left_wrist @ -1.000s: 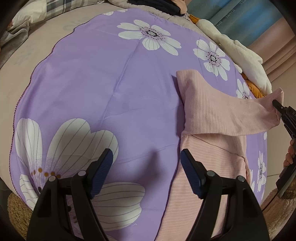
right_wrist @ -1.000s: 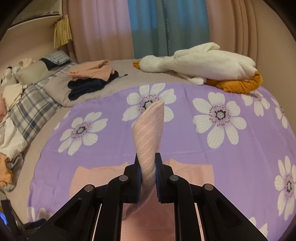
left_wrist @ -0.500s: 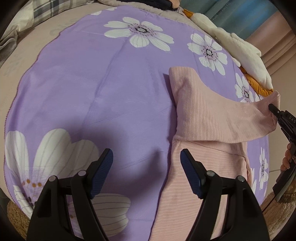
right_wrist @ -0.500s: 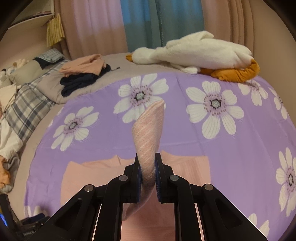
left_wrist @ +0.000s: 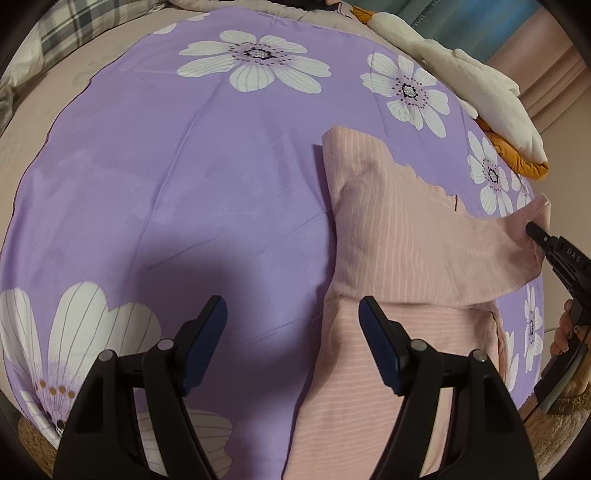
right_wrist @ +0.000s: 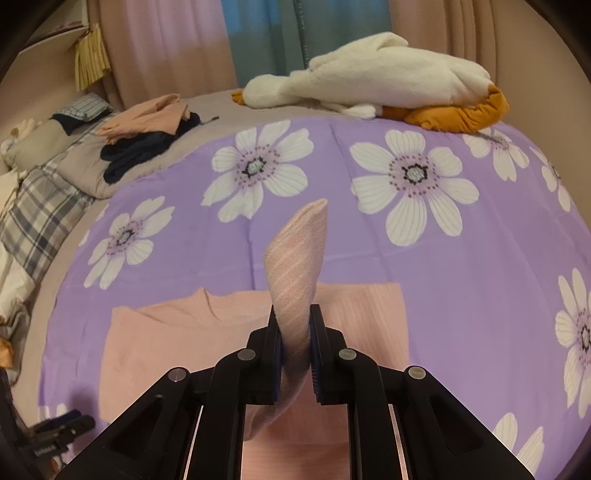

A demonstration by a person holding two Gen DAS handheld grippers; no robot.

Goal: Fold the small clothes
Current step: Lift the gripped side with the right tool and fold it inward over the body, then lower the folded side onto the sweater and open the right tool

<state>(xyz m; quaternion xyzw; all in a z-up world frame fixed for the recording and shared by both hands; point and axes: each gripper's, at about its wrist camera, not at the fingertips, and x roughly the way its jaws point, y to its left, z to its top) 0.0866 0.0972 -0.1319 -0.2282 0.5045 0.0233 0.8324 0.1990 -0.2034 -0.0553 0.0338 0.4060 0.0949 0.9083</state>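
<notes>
One pink garment [left_wrist: 399,236], two grippers [left_wrist: 293,341] [right_wrist: 294,338]

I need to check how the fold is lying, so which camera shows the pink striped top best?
The left wrist view: the pink striped top lies across the purple floral sheet, its folded part lifted by the right gripper. The right wrist view shows mainly the pinched edge standing up between the pads, with the flat body partly hidden behind them.

The letters "DAS" stand in pale print on the black body of the right hand-held gripper [left_wrist: 533,230], seen from the left wrist. Lettering on the teal curtain [right_wrist: 299,33] is too blurred to read.
</notes>
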